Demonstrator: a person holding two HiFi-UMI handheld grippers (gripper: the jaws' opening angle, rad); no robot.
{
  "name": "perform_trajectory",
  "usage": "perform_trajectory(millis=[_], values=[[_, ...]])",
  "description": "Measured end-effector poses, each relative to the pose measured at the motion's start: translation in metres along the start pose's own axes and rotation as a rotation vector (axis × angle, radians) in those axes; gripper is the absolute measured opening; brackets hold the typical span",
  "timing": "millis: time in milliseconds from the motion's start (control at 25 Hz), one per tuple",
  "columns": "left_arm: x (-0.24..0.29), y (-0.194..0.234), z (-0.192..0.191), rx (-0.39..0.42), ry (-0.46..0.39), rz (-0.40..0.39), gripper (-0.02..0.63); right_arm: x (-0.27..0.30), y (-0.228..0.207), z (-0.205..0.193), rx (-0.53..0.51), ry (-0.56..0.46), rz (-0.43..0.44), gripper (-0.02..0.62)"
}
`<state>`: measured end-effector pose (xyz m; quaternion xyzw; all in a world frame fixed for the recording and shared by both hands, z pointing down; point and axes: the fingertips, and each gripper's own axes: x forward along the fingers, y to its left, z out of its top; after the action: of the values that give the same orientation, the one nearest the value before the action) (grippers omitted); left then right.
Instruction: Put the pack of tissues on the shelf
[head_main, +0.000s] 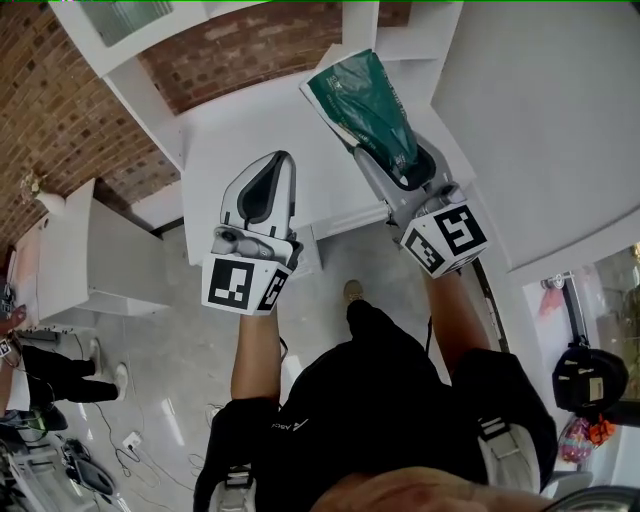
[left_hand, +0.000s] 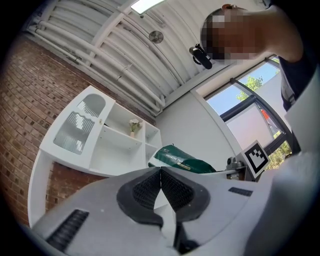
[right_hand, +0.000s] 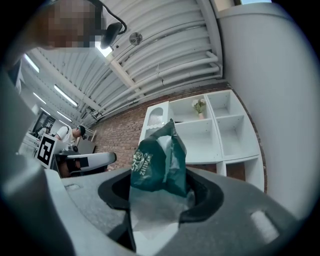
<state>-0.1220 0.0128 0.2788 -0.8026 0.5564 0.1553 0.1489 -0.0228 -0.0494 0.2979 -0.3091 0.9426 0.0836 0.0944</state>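
Observation:
The pack of tissues (head_main: 365, 105) is a dark green plastic bag with a clear lower end. My right gripper (head_main: 395, 150) is shut on it and holds it up toward the white shelf unit (head_main: 250, 130). In the right gripper view the pack (right_hand: 155, 167) stands between the jaws, in front of the shelf's open compartments (right_hand: 200, 135). My left gripper (head_main: 262, 195) hangs to the left of the pack, shut and empty, its black pads (left_hand: 172, 190) touching. From the left gripper view the pack (left_hand: 182, 161) shows just right of the shelf (left_hand: 117, 145).
A red brick wall (head_main: 60, 110) runs behind the shelf. A small vase of flowers (right_hand: 199, 106) stands in an upper compartment. A white curved wall (head_main: 560, 120) rises on the right, a low white cabinet (head_main: 90, 260) stands left. A person (head_main: 50, 375) stands at the lower left.

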Motion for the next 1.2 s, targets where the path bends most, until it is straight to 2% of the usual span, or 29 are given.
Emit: perform_trajectory(millis=[720,1000,1200], values=[[0.195,0.103,-0.071,0.054,-0.008,0.038,0.0,0.168,-0.164,-0.025,-0.05,-0.025,0.067,0.227],[0.24,0.134,-0.087,0.059,0.013,0.036,0.0,0.229,-0.195,-0.015,-0.084,-0.023,0.09,0.227],[0.258,0.154,-0.095,0.049,0.028,0.014,0.0,0.265,-0.209,-0.004,-0.099,-0.011,0.075,0.227]])
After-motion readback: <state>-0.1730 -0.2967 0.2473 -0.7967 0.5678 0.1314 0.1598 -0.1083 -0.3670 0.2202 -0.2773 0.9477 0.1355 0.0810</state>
